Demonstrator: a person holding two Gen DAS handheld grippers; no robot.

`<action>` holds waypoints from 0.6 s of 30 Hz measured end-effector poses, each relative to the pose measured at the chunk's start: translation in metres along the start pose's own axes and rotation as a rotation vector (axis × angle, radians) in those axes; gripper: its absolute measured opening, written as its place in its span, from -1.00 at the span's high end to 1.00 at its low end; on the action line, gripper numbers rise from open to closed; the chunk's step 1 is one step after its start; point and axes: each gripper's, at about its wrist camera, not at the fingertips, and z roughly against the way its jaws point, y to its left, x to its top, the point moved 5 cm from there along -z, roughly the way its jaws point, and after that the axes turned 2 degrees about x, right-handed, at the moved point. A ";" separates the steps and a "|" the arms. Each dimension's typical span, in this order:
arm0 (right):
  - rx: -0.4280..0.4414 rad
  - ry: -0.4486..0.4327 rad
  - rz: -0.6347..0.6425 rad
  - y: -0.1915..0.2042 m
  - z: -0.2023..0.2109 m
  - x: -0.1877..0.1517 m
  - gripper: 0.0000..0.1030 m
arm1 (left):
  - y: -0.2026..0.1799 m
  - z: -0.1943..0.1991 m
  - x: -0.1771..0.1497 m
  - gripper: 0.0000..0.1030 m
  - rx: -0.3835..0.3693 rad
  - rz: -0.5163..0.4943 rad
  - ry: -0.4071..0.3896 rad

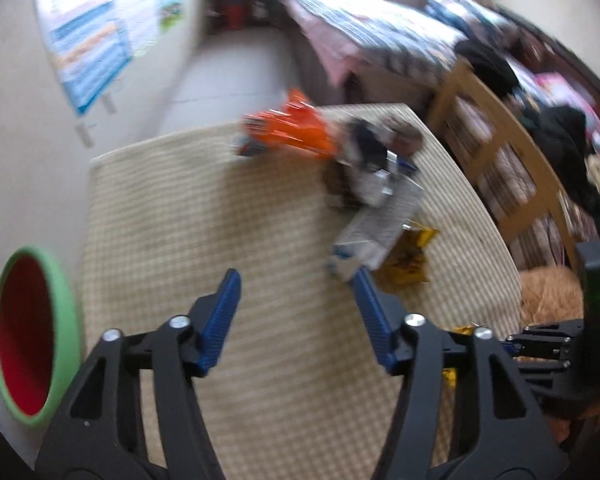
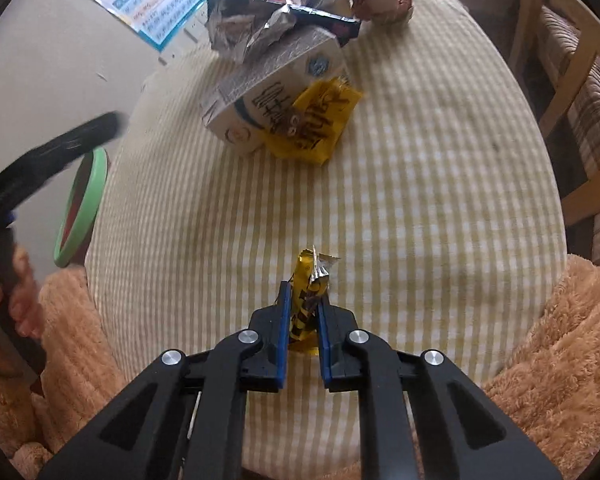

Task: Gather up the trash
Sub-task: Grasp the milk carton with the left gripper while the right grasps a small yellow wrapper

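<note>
My right gripper (image 2: 304, 300) is shut on a small yellow snack wrapper (image 2: 309, 288) low over the near edge of the checked tablecloth (image 2: 420, 200). Farther back lie a milk carton (image 2: 268, 92), a larger yellow wrapper (image 2: 320, 120), a crumpled foil bag (image 2: 252, 28) and a crumpled paper ball (image 2: 380, 0). My left gripper (image 1: 296, 288) is open and empty above the cloth (image 1: 220, 240), left of the carton (image 1: 380, 220). An orange wrapper (image 1: 292, 128) lies at the far edge. A green-rimmed bin with a red inside (image 1: 28, 344) stands left of the table, and also shows in the right wrist view (image 2: 82, 208).
A wooden chair (image 2: 560, 80) stands to the right of the table. A fluffy peach blanket (image 2: 560, 340) wraps the near side. A poster (image 1: 92, 40) hangs on the left wall. A bed (image 1: 380, 40) lies beyond the table. The left wrist view is blurred by motion.
</note>
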 end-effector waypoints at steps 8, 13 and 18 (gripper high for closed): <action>0.026 -0.021 0.004 -0.002 0.004 -0.003 0.75 | -0.048 -0.064 0.031 0.02 -0.092 -0.089 0.143; 0.040 -0.020 -0.018 -0.013 0.015 -0.005 0.71 | -0.058 -0.093 0.025 -0.06 -0.053 -0.132 0.217; 0.045 -0.006 -0.010 -0.016 0.015 -0.006 0.71 | -0.058 -0.077 0.013 0.15 -0.071 -0.128 0.202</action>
